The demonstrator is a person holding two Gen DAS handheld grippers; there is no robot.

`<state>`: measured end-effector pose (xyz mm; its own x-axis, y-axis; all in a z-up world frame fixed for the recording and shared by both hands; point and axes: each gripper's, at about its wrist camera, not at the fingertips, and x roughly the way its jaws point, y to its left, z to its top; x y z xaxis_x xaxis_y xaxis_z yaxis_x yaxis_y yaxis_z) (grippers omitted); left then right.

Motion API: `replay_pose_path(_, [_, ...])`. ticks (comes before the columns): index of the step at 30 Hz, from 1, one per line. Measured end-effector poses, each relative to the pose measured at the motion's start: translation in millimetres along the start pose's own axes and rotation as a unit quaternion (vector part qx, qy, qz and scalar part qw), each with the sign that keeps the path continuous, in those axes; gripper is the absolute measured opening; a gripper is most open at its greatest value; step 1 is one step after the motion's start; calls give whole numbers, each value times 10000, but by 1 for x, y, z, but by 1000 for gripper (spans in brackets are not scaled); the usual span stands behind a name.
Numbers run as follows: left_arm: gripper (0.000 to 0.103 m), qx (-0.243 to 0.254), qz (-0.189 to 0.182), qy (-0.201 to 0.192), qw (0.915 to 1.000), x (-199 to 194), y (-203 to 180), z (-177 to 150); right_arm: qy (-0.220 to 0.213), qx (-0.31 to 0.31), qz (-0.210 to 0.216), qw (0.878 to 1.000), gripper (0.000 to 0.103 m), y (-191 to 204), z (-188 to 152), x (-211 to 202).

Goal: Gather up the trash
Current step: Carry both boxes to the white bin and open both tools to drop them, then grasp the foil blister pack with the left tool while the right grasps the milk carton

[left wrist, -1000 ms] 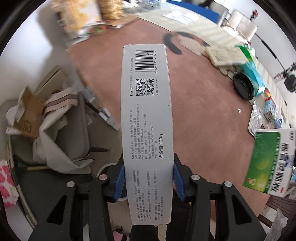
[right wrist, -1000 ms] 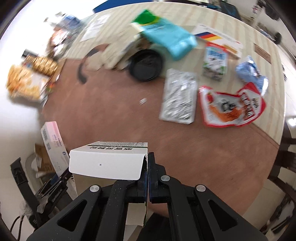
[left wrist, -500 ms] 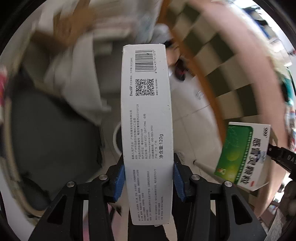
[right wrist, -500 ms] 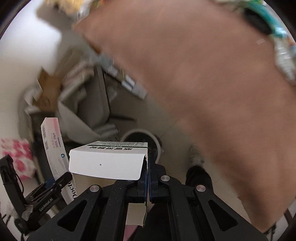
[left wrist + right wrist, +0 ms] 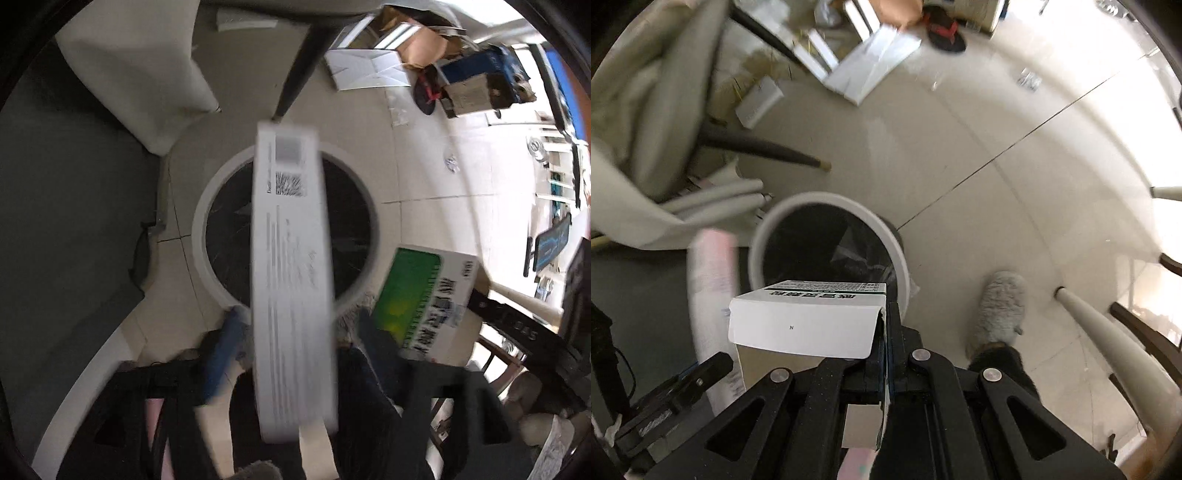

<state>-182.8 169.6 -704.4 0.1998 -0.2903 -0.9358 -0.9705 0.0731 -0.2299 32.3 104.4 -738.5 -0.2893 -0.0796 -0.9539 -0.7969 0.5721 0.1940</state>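
Matt cardboard box, glossy floor tiles, fluffy slipper.

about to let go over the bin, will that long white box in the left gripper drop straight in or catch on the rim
The long white box looks like stiff, probably light, empty cardboard, so it should fall rather than flop. It seems longer than the bin opening is wide, so dropped flat it may bridge the rim. Tipped end-first, it likely slides in.

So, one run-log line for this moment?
left gripper: open, long white box blurred over bin | right gripper: shut on green box beside bin | floor slipper
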Motion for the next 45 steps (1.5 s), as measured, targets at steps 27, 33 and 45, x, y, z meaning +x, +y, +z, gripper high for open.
replay_pose_path(27, [94, 40, 1284, -1067, 9860, -135, 27, -59, -304, -1636, -1223, 9784, 99, 73, -56, -88])
replay_pose_path(33, [94, 228, 1215, -1200, 9850, -218, 0, -97, -565, -1740, -1120, 9767, 99, 96, -85, -197])
replay_pose_path(45, [94, 1193, 1427, -2180, 9581, -388, -107, -142, -1146, -910, 61, 9892, 99, 81, -125, -397])
